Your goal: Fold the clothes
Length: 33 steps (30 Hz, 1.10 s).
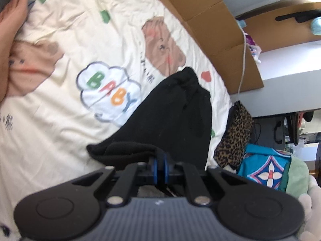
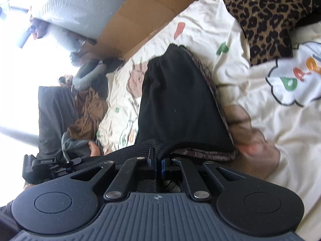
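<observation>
Left wrist: tongs (image 1: pixel 160 165) clamp black garment (image 1: pixel 176 116).

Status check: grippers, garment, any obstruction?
Left gripper and right gripper both shut on the black garment. Garment stretched over the printed sheet. Leopard cloth beside it, apart; nothing blocking.

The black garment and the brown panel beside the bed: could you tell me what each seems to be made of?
Black garment: soft matte knit, probably fleece-lined, given the fuzzy grey underside at its edge. Brown panel: corrugated cardboard by its look, matte tan with straight fold creases.
</observation>
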### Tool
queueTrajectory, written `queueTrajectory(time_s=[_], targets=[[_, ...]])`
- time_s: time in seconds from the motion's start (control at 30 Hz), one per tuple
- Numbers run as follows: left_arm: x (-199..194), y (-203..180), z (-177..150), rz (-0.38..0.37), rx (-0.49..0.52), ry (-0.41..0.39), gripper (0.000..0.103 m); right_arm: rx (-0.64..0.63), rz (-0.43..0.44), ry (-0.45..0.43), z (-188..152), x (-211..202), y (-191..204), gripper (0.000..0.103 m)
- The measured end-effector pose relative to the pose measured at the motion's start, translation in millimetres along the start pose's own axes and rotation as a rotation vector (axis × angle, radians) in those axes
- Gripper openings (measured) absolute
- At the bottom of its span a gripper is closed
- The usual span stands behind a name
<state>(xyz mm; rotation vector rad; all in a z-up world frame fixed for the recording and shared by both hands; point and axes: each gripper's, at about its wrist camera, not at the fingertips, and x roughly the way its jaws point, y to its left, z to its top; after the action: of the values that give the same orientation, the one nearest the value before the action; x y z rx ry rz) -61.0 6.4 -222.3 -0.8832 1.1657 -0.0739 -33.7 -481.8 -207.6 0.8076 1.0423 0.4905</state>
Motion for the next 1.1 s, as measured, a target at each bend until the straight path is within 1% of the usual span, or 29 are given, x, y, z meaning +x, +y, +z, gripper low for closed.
queueTrajectory(time_s=[0.17, 0.3, 0.4, 0.53, 0.8, 0.93, 1.1], targets=[[13.8, -4.6, 20.2, -0.019, -0.005, -0.046, 0.007, 0.004, 0.004, -0.046, 17.8, 10.6, 1.2, 0.002], [28.7, -8.5, 42.4, -0.046, -0.012, -0.049, 0.007, 0.03, 0.003, -0.068, 33.4, 19.5, 1.5, 0.002], [40.2, -15.6, 55.7, -0.038, 0.012, -0.054, 0.007, 0.065, -0.036, -0.062, 48.0, 29.0, 3.1, 0.002], [50.3, -23.6, 66.6, -0.04, 0.039, -0.065, 0.007, 0.06, -0.045, -0.071, 62.6, 37.5, 9.9, 0.002], [71.2, -27.4, 90.3, -0.03, 0.067, -0.072, 0.007, 0.084, -0.097, -0.067, 86.7, 58.8, 5.1, 0.002], [78.8, -28.6, 100.5, -0.022, 0.073, -0.076, 0.007, 0.084, -0.099, -0.058, 98.9, 68.3, 4.6, 0.002], [85.7, -36.1, 112.5, -0.025, 0.085, -0.094, 0.007, 0.073, -0.11, -0.072, 113.1, 73.0, 6.9, 0.002]])
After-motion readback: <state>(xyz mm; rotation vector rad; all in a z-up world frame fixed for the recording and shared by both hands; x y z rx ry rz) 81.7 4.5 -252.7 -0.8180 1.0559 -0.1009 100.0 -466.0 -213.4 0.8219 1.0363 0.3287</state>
